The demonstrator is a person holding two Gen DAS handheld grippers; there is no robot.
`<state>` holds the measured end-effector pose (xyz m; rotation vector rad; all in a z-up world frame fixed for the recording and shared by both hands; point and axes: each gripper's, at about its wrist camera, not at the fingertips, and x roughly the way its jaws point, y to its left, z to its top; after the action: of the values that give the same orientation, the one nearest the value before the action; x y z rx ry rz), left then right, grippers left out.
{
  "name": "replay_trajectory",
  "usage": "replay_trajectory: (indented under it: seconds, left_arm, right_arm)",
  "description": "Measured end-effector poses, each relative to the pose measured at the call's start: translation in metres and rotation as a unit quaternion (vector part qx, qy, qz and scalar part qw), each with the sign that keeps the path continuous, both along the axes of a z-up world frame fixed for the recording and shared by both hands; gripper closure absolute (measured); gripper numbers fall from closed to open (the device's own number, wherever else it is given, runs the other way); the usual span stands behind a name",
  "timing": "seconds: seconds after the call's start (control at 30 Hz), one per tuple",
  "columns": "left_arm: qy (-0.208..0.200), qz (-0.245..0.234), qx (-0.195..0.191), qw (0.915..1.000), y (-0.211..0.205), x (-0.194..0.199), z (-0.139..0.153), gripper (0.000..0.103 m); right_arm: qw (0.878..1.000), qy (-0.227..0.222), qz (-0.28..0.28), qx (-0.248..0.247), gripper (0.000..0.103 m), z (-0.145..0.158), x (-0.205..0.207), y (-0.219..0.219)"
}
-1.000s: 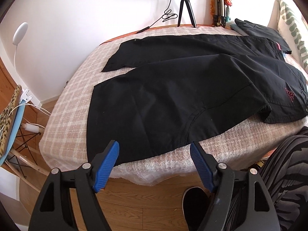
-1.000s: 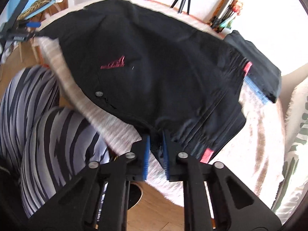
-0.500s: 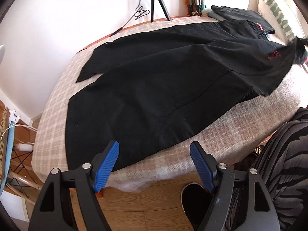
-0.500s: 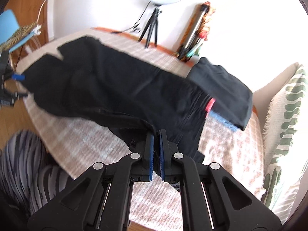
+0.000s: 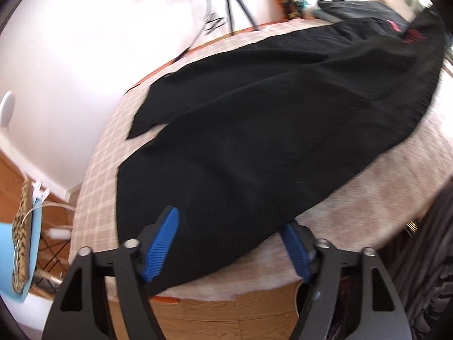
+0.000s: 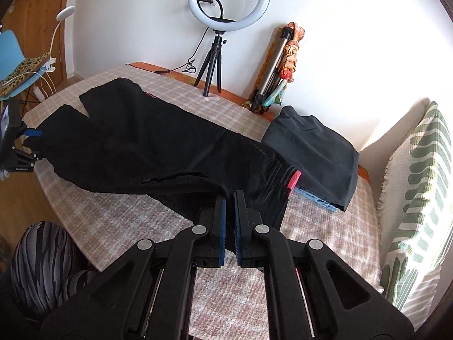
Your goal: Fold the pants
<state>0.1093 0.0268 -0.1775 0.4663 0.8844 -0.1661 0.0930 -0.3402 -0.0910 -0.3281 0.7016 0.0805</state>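
Where lifted, black pants [image 6: 147,147] sag, waistband raised.

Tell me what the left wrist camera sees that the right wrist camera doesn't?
Only the left wrist view shows the red logo on the pants and the left gripper with its jaws apart around the hem. Only the right wrist view shows the whole ring light, the leafy pillow and the right gripper shut on the waistband. Both show the black pants and checked tablecloth.
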Motion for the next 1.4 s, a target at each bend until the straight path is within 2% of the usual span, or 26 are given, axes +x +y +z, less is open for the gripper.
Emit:
replay_trajectory:
  seconds: [0.03, 0.1, 0.13, 0.2, 0.3, 0.4, 0.63, 0.77, 0.9, 1.07, 1.17, 1.4]
  left_arm:
    - [0.004, 0.007, -0.014, 0.9999, 0.006, 0.003, 0.001, 0.045]
    - [0.007, 0.019, -0.043, 0.9988, 0.017, 0.006, 0.003, 0.061]
    - [0.009, 0.021, -0.057, 0.9981, 0.02, 0.007, 0.003, 0.064]
    - [0.006, 0.017, -0.078, 0.9968, 0.022, 0.009, 0.006, 0.084]
    - [-0.004, 0.013, -0.079, 0.9968, 0.016, 0.011, 0.009, 0.095]
    - [-0.014, 0.009, -0.084, 0.9963, 0.013, 0.019, 0.016, 0.1]
    - [-0.042, 0.0, -0.112, 0.9928, 0.015, 0.047, 0.047, 0.102]
    - [-0.045, 0.001, -0.138, 0.9895, 0.018, 0.071, 0.057, 0.103]
    - [-0.053, -0.001, -0.143, 0.9883, 0.017, 0.093, 0.065, 0.103]
    - [-0.069, -0.004, -0.128, 0.9894, 0.009, 0.13, 0.078, 0.103]
    - [-0.071, -0.01, -0.11, 0.9913, 0.0, 0.161, 0.083, 0.103]
    - [-0.051, -0.029, -0.058, 0.9966, -0.024, 0.227, 0.066, 0.103]
  right_arm:
    - [1.0, 0.002, -0.002, 0.002, 0.098, -0.002, -0.004, -0.001]
    - [1.0, 0.007, -0.006, 0.01, 0.098, -0.007, -0.012, -0.001]
    - [1.0, 0.008, -0.007, 0.011, 0.098, -0.01, -0.015, 0.0]
    - [1.0, 0.013, -0.009, 0.011, 0.098, -0.015, -0.018, 0.002]
    - [1.0, 0.017, -0.01, 0.004, 0.098, -0.019, -0.014, 0.005]
    - [1.0, 0.011, -0.014, -0.002, 0.098, -0.016, -0.007, 0.007]
    - [0.999, -0.012, -0.026, -0.015, 0.098, 0.0, 0.025, 0.003]
    - [0.999, -0.017, -0.032, -0.019, 0.098, 0.005, 0.047, 0.0]
    - [0.999, -0.022, -0.039, -0.029, 0.098, 0.011, 0.072, -0.005]
    - [0.997, -0.025, -0.055, -0.047, 0.098, 0.014, 0.118, -0.015]
    - [0.997, -0.011, -0.067, -0.045, 0.098, 0.01, 0.151, -0.026]
    - [0.993, 0.051, -0.081, -0.073, 0.098, -0.037, 0.23, -0.041]
